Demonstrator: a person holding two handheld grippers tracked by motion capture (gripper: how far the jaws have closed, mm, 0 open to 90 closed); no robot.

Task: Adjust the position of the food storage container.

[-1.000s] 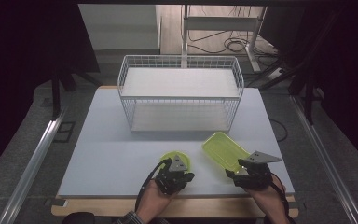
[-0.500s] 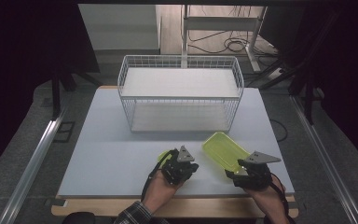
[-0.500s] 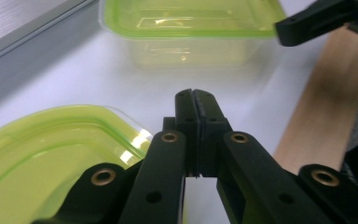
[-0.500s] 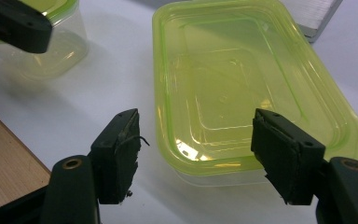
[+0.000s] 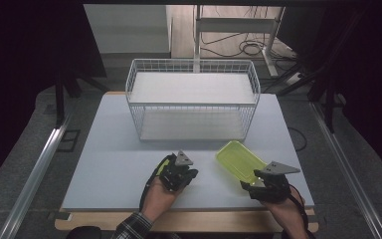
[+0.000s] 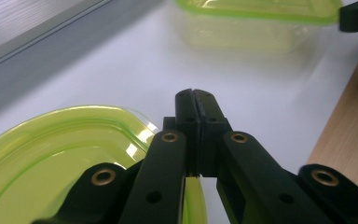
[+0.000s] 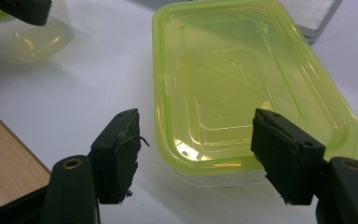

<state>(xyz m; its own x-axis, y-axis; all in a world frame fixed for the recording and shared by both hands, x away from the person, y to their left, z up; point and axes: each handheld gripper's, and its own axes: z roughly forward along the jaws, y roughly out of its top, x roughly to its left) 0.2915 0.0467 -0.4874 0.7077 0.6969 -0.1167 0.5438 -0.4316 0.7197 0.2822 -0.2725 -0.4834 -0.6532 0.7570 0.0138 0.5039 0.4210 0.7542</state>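
1. The translucent lime-green rectangular plastic container (image 7: 242, 88) has nothing in it and sits just ahead of the right gripper (image 7: 200, 149), whose jaws are spread around its near end.
2. The left gripper (image 6: 196, 100) is pinching the rim of the lime-green plastic lid (image 6: 51, 158).
3. Since a second ago the left gripper has carried the lid closer to the container.

The counter (image 5: 119, 149) is evenly lit from above while the surroundings at 9 and 3 o'clock stay dark (close views soft, with glare on the box (image 7: 223, 93)).
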